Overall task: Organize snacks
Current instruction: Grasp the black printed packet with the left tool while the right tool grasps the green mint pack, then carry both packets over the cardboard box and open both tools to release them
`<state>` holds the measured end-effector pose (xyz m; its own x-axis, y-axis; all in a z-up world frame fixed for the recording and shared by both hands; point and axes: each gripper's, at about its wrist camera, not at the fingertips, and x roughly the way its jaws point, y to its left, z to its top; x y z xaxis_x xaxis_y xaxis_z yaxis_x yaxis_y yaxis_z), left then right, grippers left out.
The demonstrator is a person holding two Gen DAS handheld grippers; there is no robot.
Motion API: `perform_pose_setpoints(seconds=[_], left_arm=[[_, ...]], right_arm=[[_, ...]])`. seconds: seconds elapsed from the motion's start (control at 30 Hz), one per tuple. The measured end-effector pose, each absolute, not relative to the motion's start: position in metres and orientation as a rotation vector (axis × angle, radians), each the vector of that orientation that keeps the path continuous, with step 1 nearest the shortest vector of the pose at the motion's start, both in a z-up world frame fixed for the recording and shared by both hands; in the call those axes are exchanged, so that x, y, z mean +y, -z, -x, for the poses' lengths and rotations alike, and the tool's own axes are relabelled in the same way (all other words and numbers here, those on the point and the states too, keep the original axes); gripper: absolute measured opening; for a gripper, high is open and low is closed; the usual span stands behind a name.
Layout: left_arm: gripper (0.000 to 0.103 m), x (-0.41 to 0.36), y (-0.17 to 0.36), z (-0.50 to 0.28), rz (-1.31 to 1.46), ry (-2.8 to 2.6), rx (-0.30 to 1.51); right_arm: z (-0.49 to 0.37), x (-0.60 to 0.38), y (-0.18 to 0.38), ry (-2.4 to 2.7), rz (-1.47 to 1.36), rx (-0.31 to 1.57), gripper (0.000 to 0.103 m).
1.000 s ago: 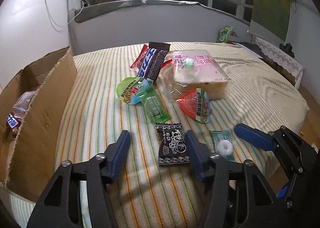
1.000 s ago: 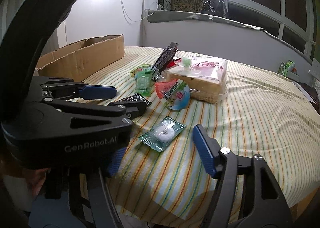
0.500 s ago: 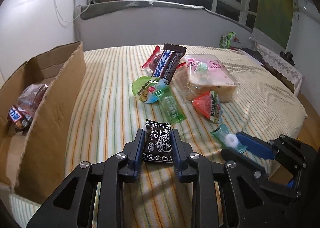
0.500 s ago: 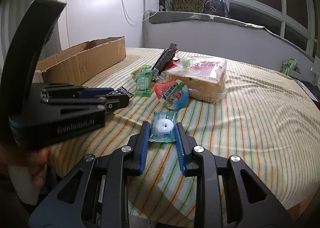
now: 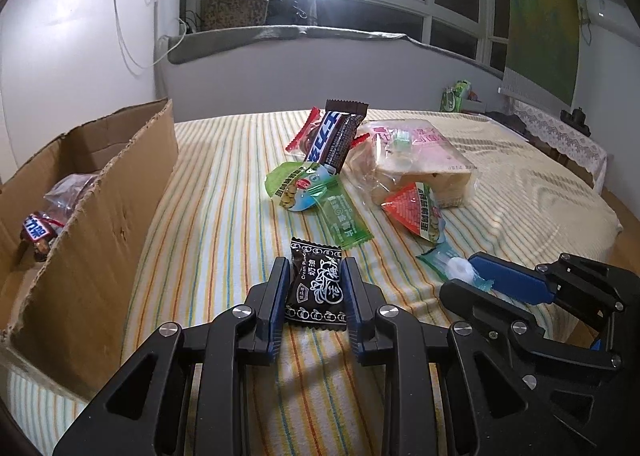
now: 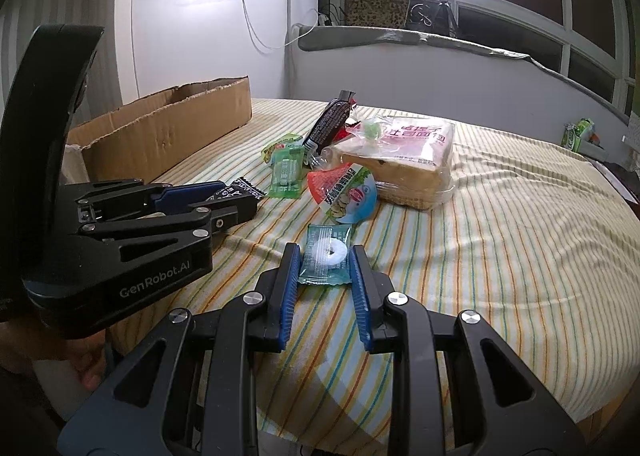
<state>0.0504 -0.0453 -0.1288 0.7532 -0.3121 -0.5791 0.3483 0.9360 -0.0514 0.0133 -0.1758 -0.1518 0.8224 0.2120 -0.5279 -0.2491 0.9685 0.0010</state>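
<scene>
My left gripper (image 5: 315, 280) is shut on a black candy packet (image 5: 318, 286) and holds it just above the striped tablecloth (image 5: 224, 192). My right gripper (image 6: 326, 262) is shut on a clear green packet with a white ring candy (image 6: 327, 254), lifted slightly. The right gripper shows in the left wrist view (image 5: 472, 276), and the left gripper in the right wrist view (image 6: 224, 200). A cardboard box (image 5: 100, 192) stands to the left with a wrapped snack (image 5: 40, 232) inside.
Further back lie a chocolate bar (image 5: 336, 134), a bagged bread loaf (image 5: 416, 160), a green packet (image 5: 298, 186), a green candy strip (image 5: 346, 220) and a red-green packet (image 5: 416, 212). The table edge drops off to the right.
Both grippers closed from open onto their packets, then lifted them slightly. The left holds the black packet, the right the ring candy packet.
</scene>
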Motion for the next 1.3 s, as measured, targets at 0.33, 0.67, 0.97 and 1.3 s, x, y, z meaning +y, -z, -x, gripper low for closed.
perform_pose_setpoints(seconds=[0.33, 0.67, 0.97, 1.3], left_arm=[[0.024, -0.043, 0.129, -0.011, -0.053, 0.340, 0.569], [0.024, -0.041, 0.090, -0.004, -0.004, 0.335, 0.463], [0.024, -0.029, 0.007, 0.010, 0.041, 0.341, 0.278], [0.024, -0.008, -0.001, 0.014, 0.068, 0.302, 0.279]], right_arm=[[0.009, -0.183, 0.149, -0.226, 0.034, 0.523, 0.026], [0.019, -0.192, 0.109, -0.177, 0.033, 0.422, 0.026], [0.055, -0.196, 0.020, -0.137, 0.052, 0.224, 0.026], [0.049, -0.173, 0.016, -0.163, 0.076, 0.241, 0.026]])
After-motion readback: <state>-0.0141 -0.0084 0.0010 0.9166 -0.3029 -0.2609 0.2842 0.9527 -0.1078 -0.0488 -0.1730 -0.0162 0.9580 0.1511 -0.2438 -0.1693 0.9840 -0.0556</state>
